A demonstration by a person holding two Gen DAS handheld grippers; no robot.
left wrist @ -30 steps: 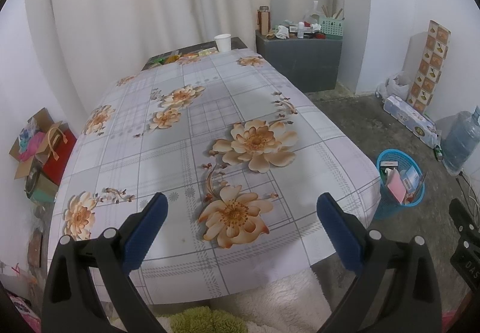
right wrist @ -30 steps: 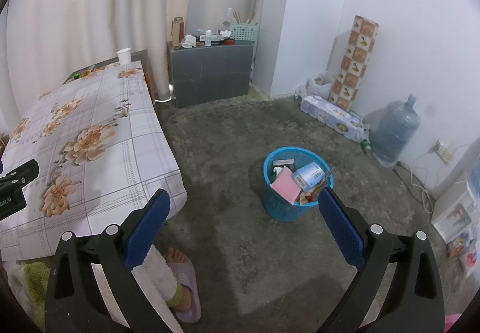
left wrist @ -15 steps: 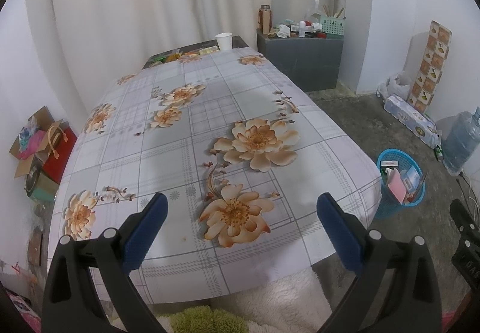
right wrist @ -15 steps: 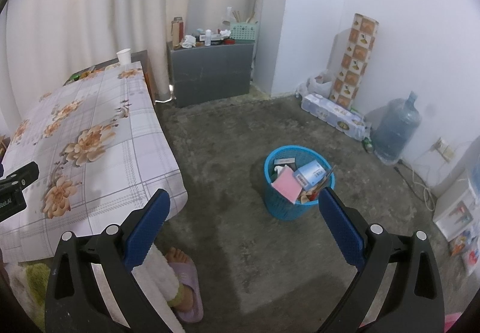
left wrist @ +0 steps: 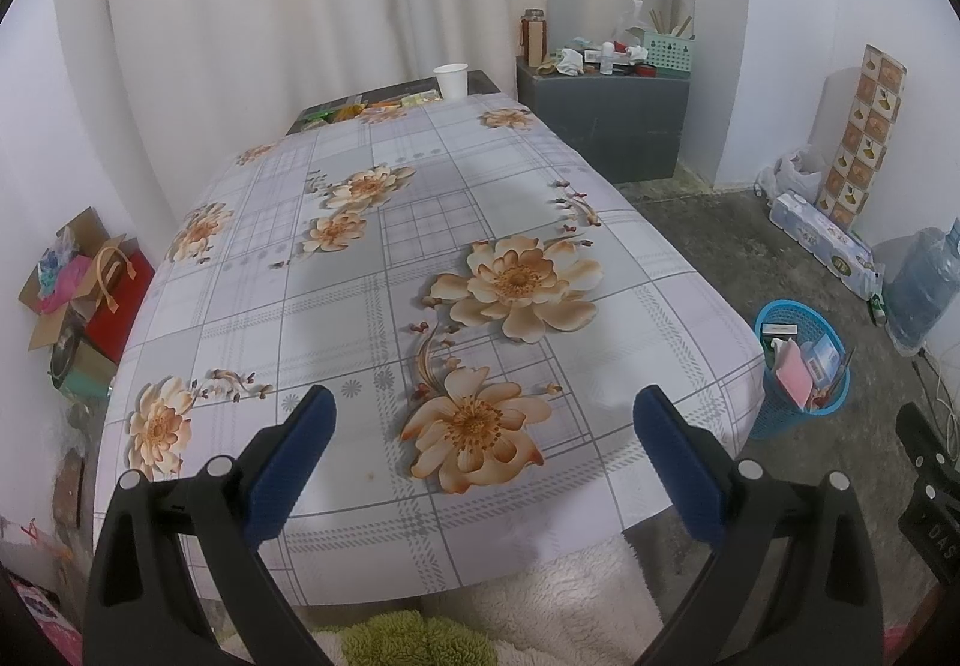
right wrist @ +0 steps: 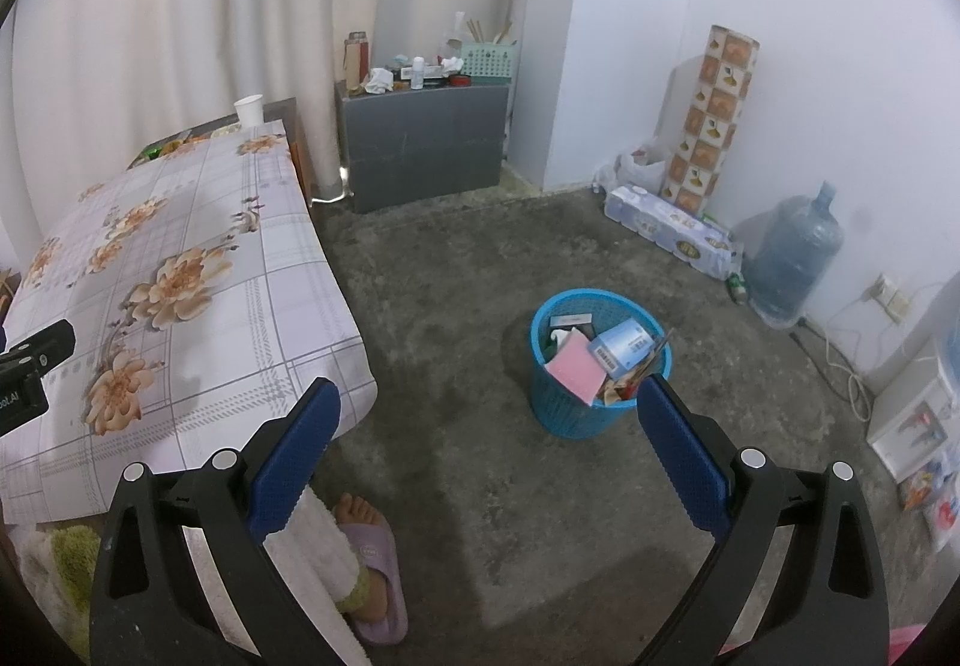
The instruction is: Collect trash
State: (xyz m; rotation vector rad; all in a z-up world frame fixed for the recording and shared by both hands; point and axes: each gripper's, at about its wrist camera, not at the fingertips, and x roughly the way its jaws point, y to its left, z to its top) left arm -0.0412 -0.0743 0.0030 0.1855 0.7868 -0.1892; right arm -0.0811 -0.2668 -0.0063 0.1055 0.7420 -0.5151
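Observation:
A blue mesh waste basket (right wrist: 600,366) stands on the concrete floor, filled with a pink pad, a blue-and-white box and other scraps; it also shows at the right in the left wrist view (left wrist: 801,366). My right gripper (right wrist: 489,450) hangs open above the floor, left of and nearer than the basket, with nothing between its fingers. Over the near end of the flowered tablecloth (left wrist: 372,306) my left gripper (left wrist: 480,456) is open and empty too. A white paper cup (left wrist: 451,80) and some wrappers (left wrist: 366,108) lie at the table's far end.
A grey cabinet (right wrist: 423,141) with clutter on top stands against the curtain. A water jug (right wrist: 792,258), a pack of rolls (right wrist: 666,228) and a patterned roll (right wrist: 711,120) line the right wall. A person's slippered foot (right wrist: 369,564) is near the table's corner. Boxes (left wrist: 78,300) sit left of the table.
Both views have shifted only slightly; the basket sits a touch lower and to the right in the right wrist view. Both grippers stay open and empty.

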